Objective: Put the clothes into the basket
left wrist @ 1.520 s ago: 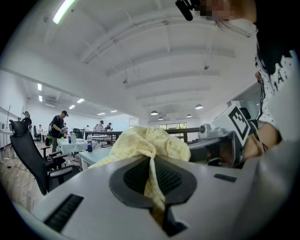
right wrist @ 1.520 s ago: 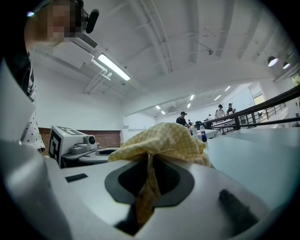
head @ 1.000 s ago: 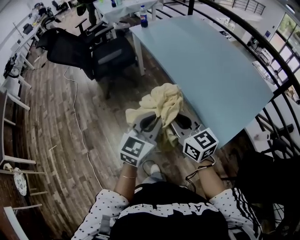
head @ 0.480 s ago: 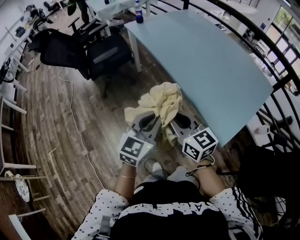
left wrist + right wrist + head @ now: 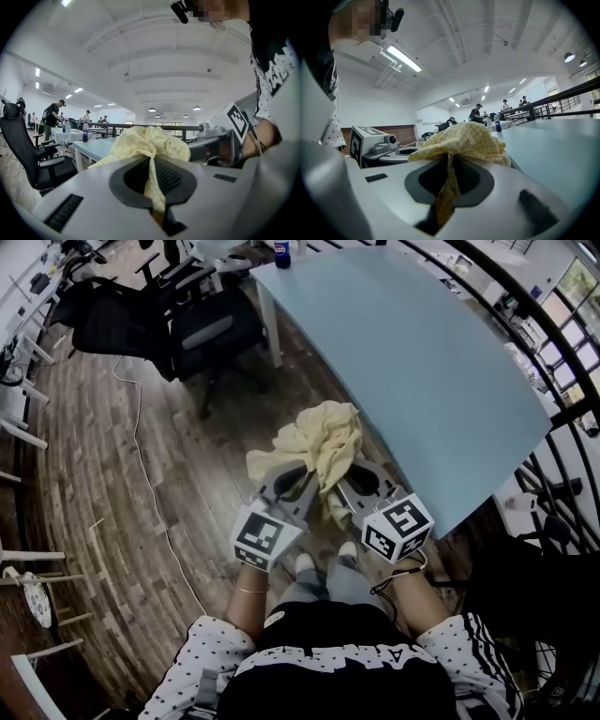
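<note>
The left hand-held gripper (image 5: 302, 472) is clenched on a fold of the yellow checked cloth (image 5: 323, 435). A strip of the fabric runs down between its closed jaws. The right hand-held gripper (image 5: 345, 482) is clenched on another fold of the same cloth.

Both units sit side by side, near each other. The cloth is bunched in a heap over their far ends and is held off the wooden floor (image 5: 103, 484).

Surroundings:
- A light blue surface (image 5: 431, 362) lies to the right of and beyond the cloth. Its near left edge passes just beside the right unit.
- A bottle (image 5: 282, 251) stands at the far corner of that surface.
- Black office chairs (image 5: 183, 329) stand at the far left, well apart from the cloth.
- A white cable (image 5: 141, 465) trails across the floor on the left.
- A dark railing (image 5: 539, 329) curves beyond the surface on the right.
- The person's shoes (image 5: 306, 564) show on the floor on the near side of the cloth.
</note>
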Demonstrator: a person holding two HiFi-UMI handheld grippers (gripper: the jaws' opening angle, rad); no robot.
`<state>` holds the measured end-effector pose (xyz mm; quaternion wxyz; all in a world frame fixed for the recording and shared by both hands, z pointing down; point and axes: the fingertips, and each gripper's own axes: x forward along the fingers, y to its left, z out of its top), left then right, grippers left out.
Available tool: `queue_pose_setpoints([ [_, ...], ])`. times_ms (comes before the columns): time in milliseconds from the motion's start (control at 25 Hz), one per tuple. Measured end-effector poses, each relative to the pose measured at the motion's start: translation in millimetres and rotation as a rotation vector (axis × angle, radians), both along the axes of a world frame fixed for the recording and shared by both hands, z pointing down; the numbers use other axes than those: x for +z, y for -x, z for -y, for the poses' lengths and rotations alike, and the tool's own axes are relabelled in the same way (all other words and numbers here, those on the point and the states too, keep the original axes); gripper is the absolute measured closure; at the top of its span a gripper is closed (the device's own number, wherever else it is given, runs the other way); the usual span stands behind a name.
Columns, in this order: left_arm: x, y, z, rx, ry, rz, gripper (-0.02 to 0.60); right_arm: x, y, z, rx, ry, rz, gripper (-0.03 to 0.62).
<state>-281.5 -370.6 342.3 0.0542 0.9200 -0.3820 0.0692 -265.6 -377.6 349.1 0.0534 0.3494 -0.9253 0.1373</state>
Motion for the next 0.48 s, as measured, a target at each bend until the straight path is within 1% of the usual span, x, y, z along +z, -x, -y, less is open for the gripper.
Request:
queue_pose_setpoints([
  [280, 20, -4, 5, -0.014, 0.009, -0.002, 0.558, 21, -3, 5, -0.016, 0.021, -0.007, 0.549],
  [480, 42, -4, 8, -0.006, 0.042, -0.005, 0.558, 42, -4, 8, -0.025, 0.037, -0.026, 0.549],
])
